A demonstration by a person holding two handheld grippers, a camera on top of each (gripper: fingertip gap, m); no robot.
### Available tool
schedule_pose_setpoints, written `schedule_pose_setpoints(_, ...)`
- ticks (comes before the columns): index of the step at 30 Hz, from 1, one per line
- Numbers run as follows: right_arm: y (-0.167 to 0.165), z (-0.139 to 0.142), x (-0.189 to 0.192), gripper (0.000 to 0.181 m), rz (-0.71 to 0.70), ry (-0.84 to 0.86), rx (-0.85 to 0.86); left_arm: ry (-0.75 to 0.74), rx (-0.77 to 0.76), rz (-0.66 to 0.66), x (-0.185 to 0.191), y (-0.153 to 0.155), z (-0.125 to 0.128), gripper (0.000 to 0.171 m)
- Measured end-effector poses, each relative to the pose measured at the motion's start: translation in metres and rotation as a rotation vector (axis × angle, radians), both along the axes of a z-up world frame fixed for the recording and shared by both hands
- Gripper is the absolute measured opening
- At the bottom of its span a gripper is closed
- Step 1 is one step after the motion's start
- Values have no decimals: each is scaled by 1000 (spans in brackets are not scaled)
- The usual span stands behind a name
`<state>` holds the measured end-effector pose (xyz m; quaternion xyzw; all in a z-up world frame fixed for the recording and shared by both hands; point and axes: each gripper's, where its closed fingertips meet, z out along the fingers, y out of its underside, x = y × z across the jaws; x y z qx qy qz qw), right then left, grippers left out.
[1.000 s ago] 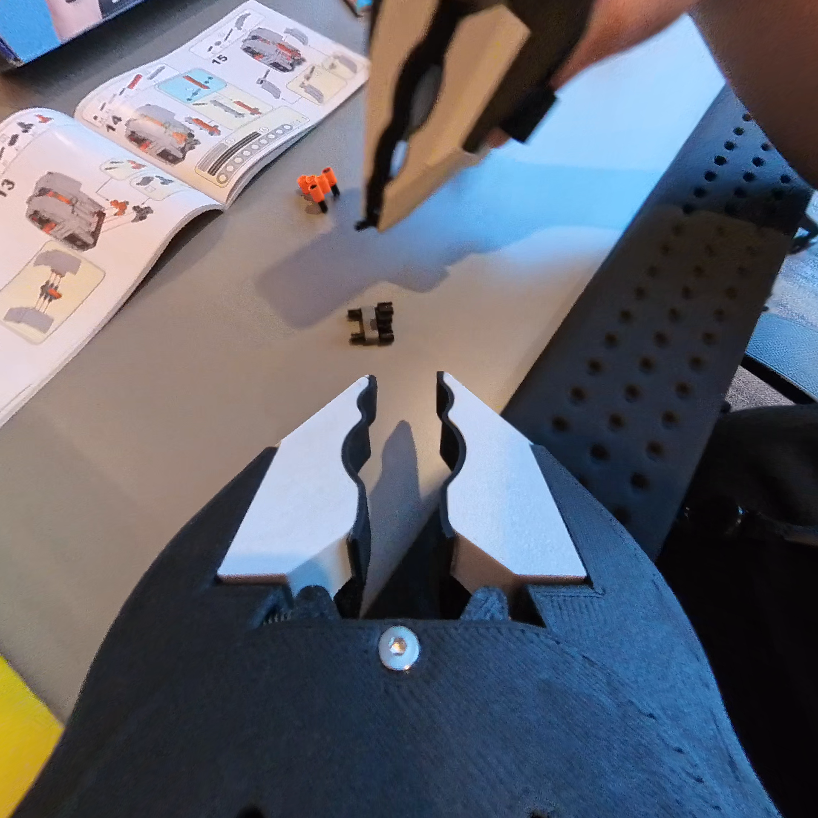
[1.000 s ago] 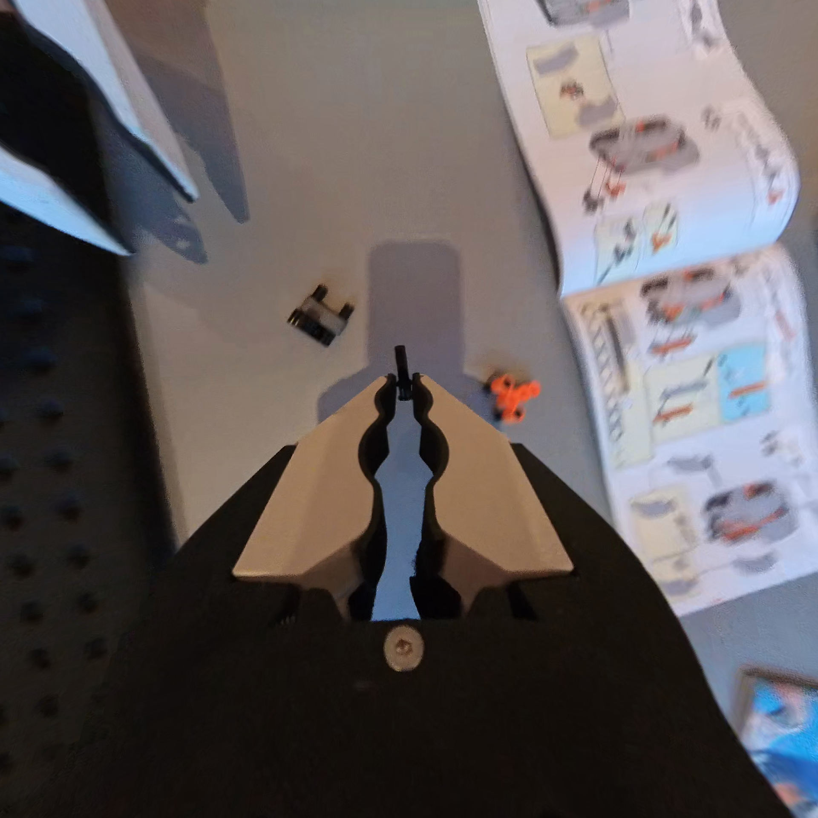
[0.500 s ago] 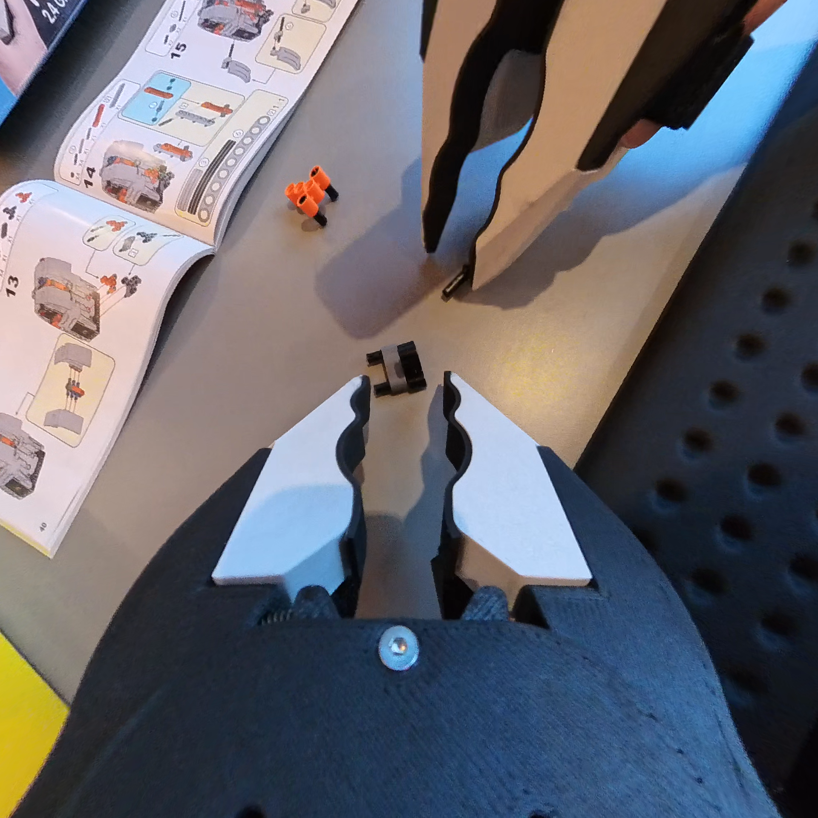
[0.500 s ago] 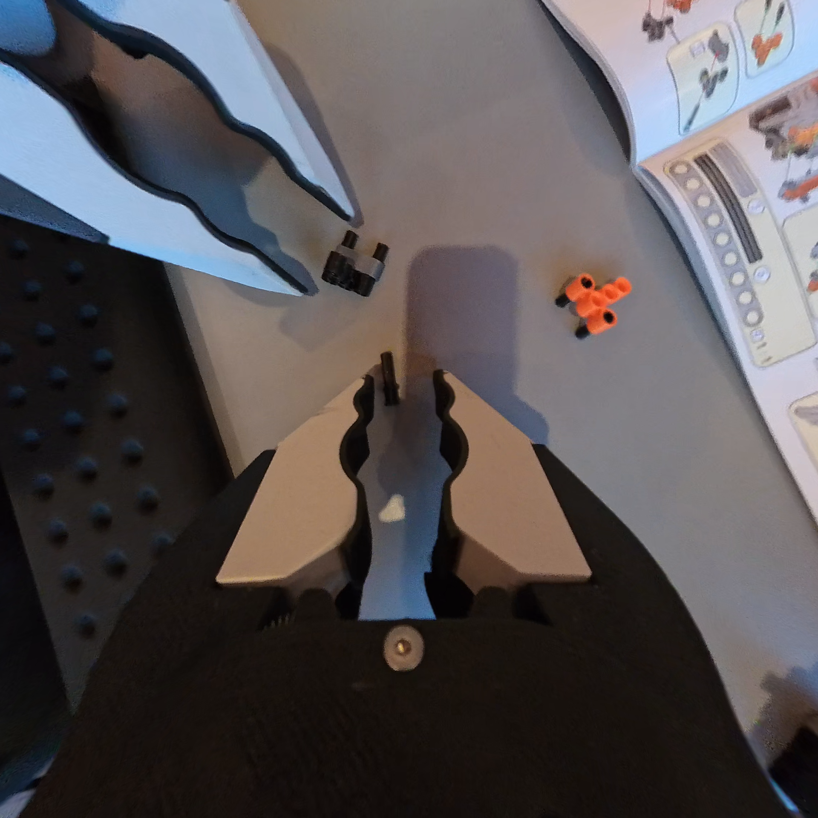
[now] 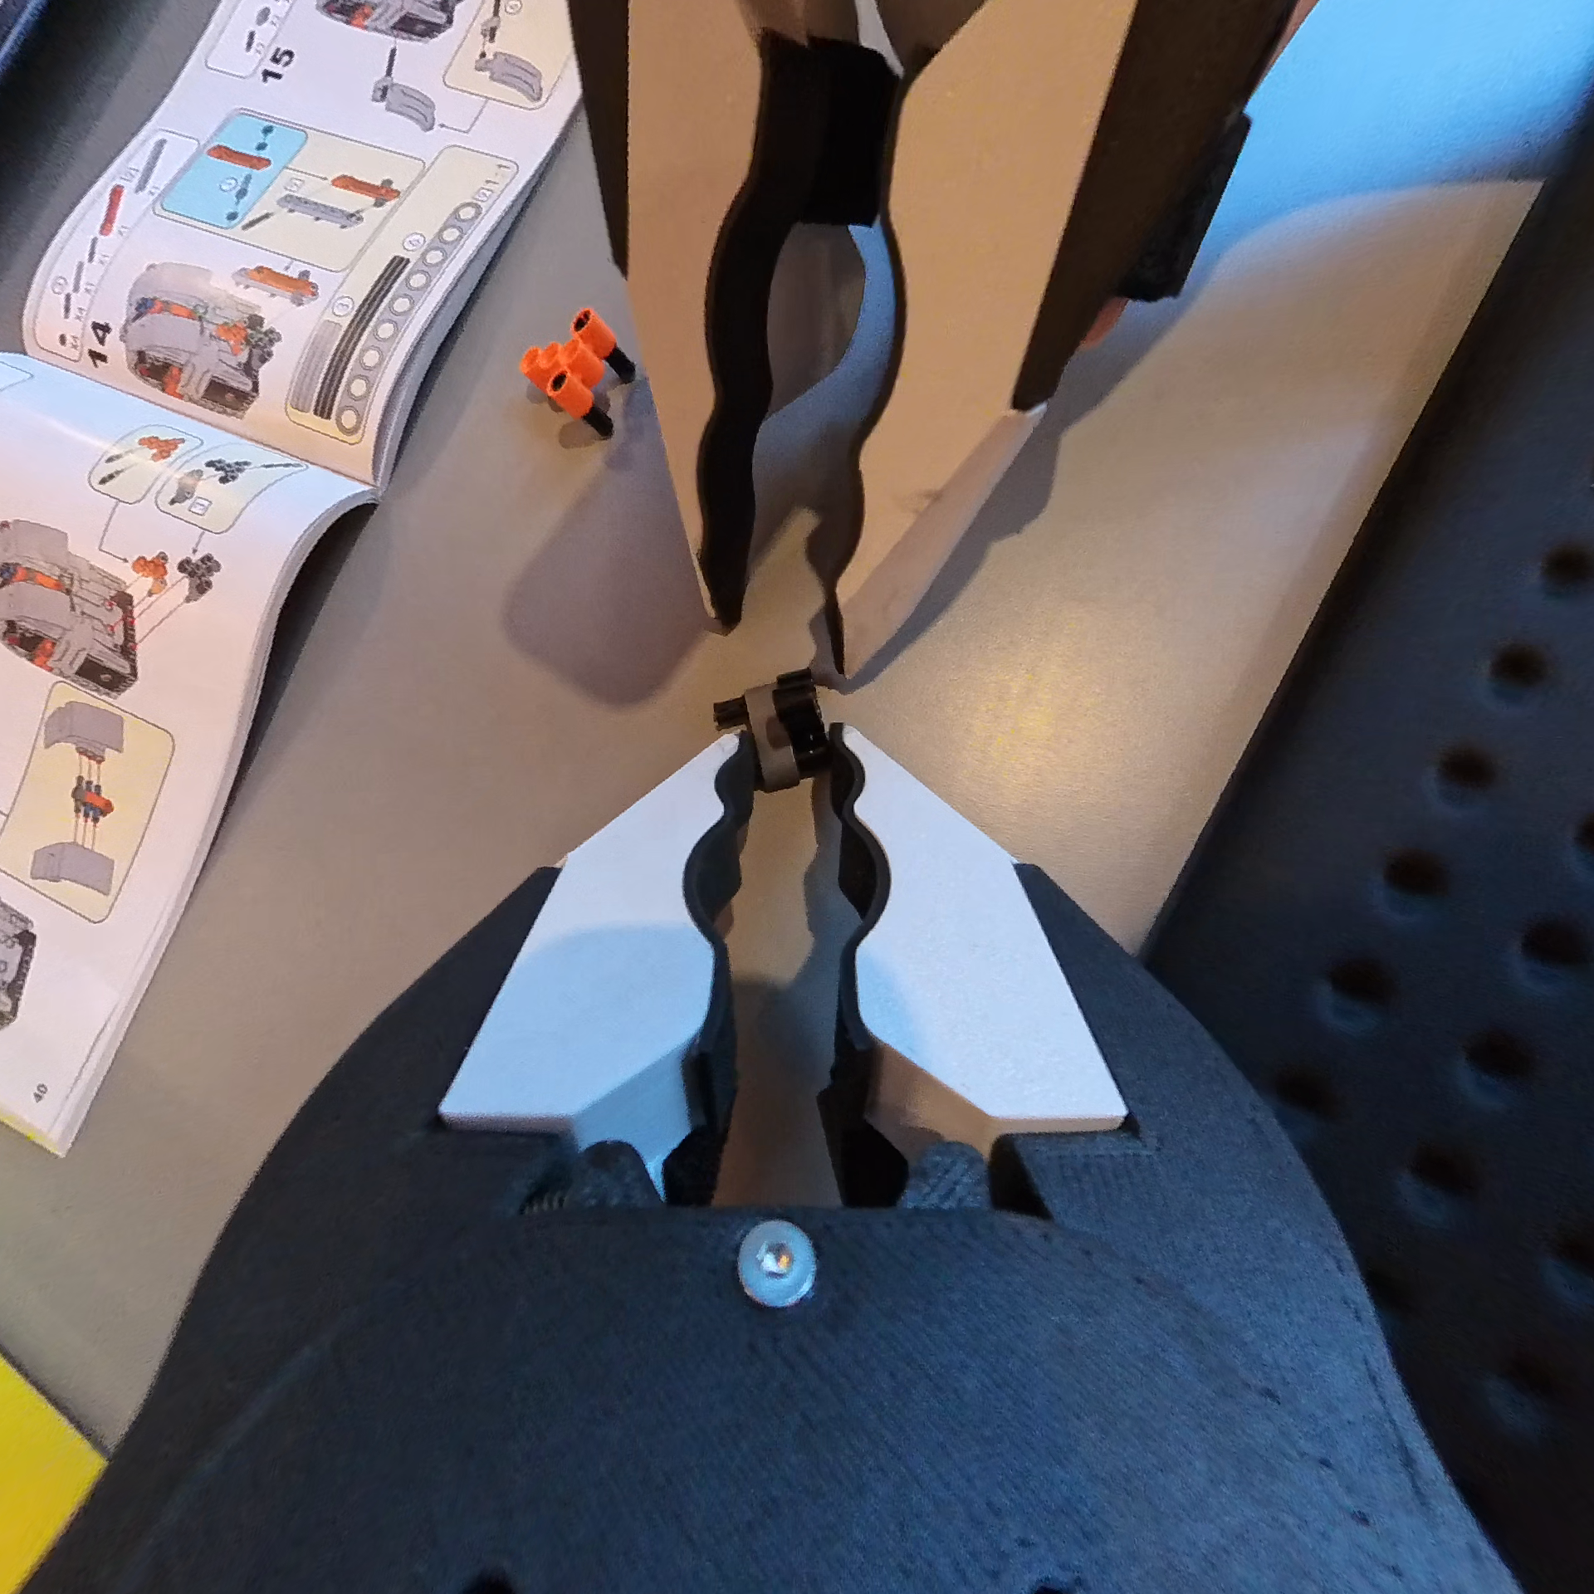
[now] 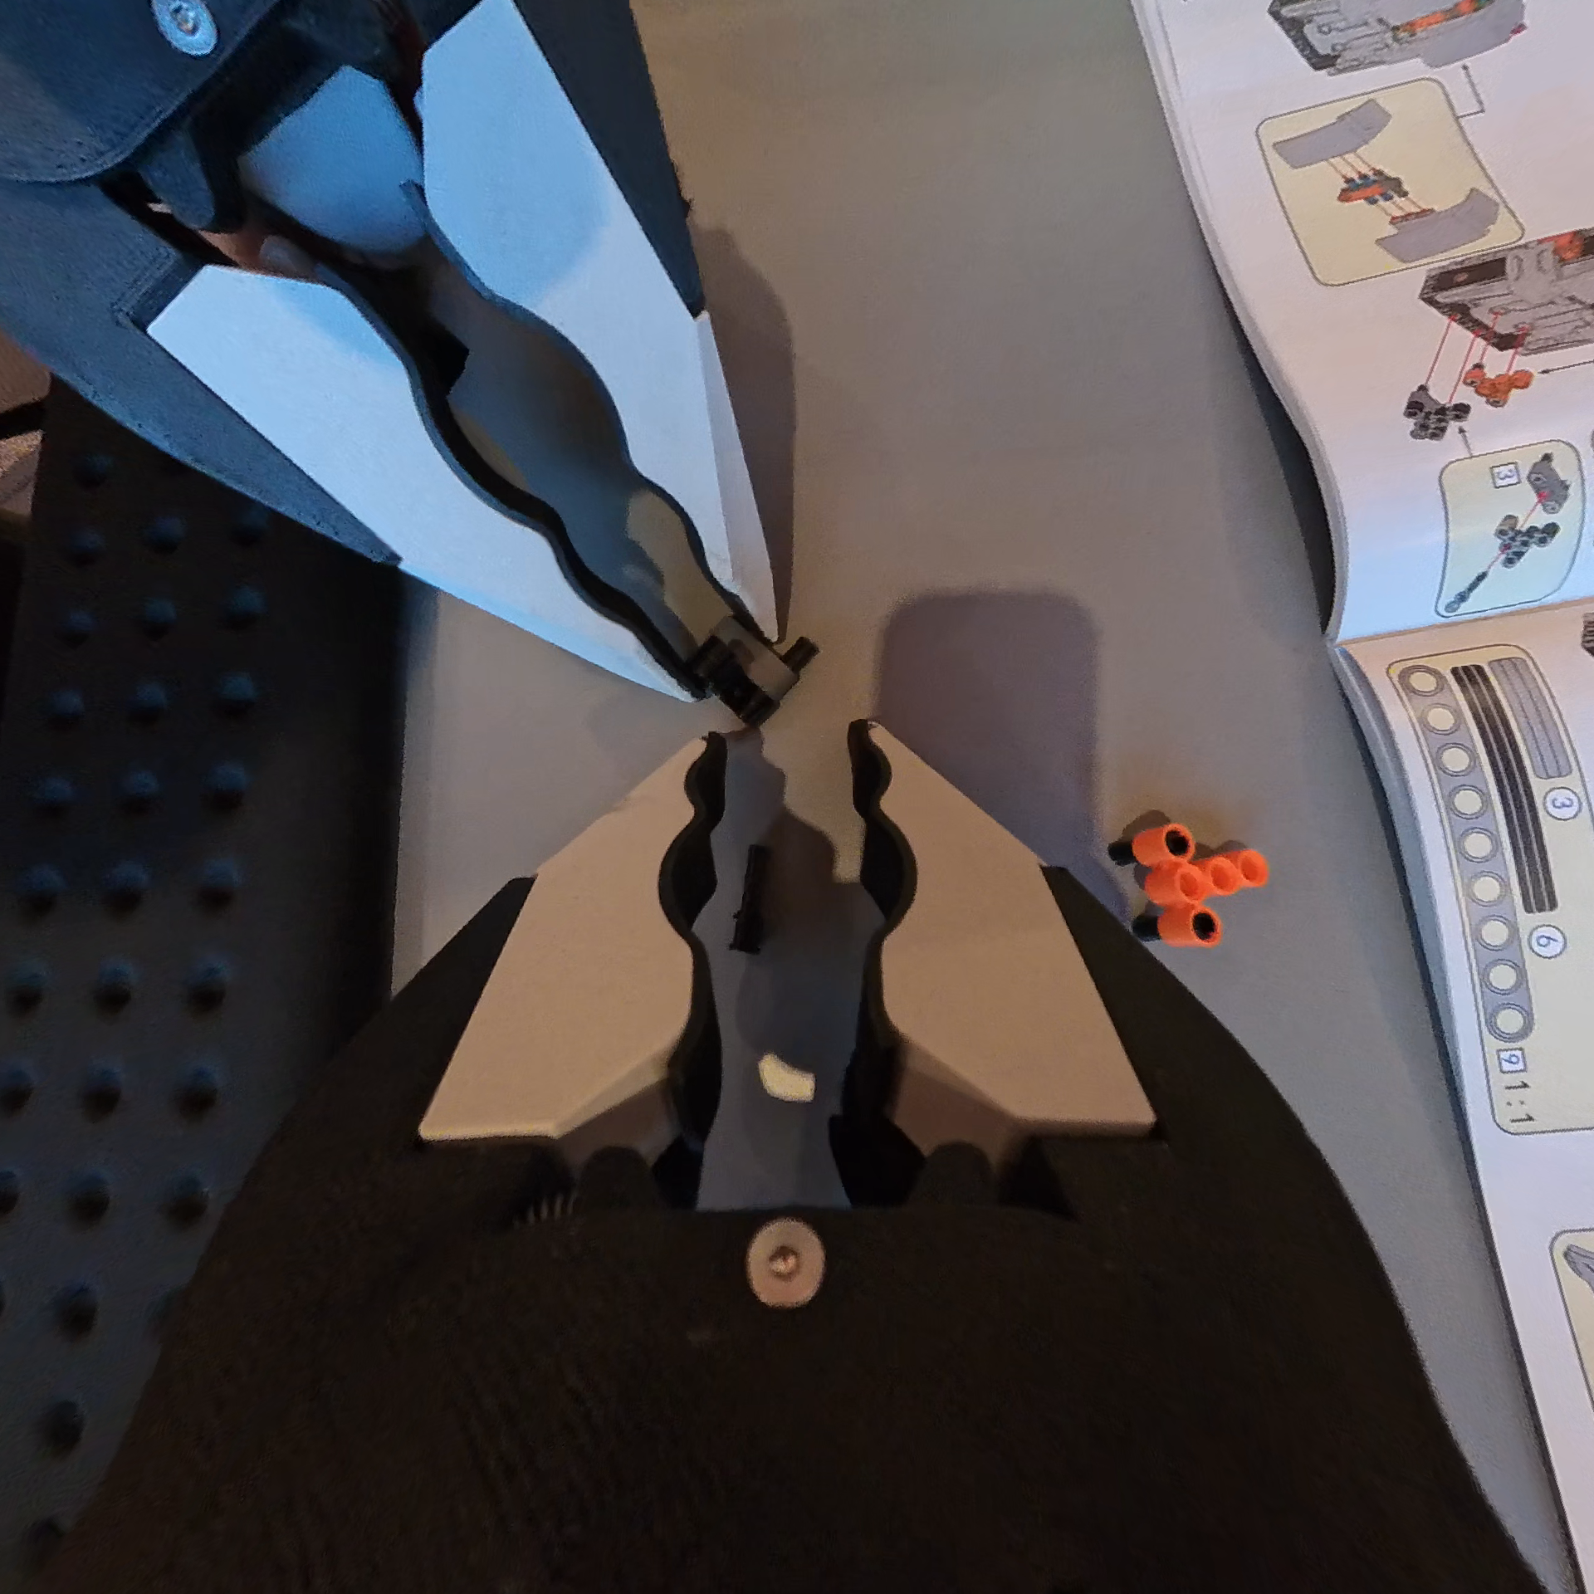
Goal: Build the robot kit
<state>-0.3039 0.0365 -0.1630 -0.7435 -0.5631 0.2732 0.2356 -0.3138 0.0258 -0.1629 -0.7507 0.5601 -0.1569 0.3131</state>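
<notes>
My left gripper [image 5: 787, 740] is shut on a small black-and-grey brick piece [image 5: 776, 724] at its fingertips, low over the grey table [image 5: 388, 862]. In the right wrist view it [image 6: 733, 664] reaches in from the upper left with the piece [image 6: 750, 677] at its tips. My right gripper [image 6: 789, 733] is open and empty, tip to tip with the left one; it also shows in the left wrist view [image 5: 776, 643]. A small black pin [image 6: 749, 897] lies loose on the table between the right fingers. An orange connector piece [image 6: 1190, 884] lies just right of them and also shows in the left wrist view [image 5: 574, 371].
An open instruction booklet [image 5: 172, 431] lies on the table to the left, and shows at the right in the right wrist view [image 6: 1466, 345]. A black perforated surface [image 5: 1423, 776] borders the table edge. A yellow object [image 5: 34, 1449] sits at the bottom-left corner. The tips of both grippers are at nearly the same place.
The right gripper came down to the table, opened and let go of the black pin. The left gripper moved forward and closed on the black-and-grey piece. The grippers now meet tip to tip.
</notes>
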Motion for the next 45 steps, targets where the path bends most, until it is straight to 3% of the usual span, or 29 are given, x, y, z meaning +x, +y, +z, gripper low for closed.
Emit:
schedule_pose_setpoints(5, -2, 1, 1, 28, 17, 20, 39, -50, -86, 1, 1, 1, 1, 13)
schedule_pose_setpoints(10, -2, 13, -1, 29, 28, 91, 101, -197, -255, 12, 3, -4, 9, 12)
schedule_pose_setpoints(17, -25, 44, 0, 29, 197, 176, 339, -525, -755, -3, 10, -24, 42, 13)
schedule_pose_setpoints(22, -27, 40, -5, 27, 209, 162, 372, -564, -926, -9, 7, -27, 40, 13)
schedule_pose_setpoints(32, -33, 33, -7, 8, 246, 144, 342, -586, -1044, -37, 12, -32, 42, 13)
schedule_pose_setpoints(45, -37, 37, -5, 7, 245, 147, 331, -608, -1096, -53, 13, -34, 46, 13)
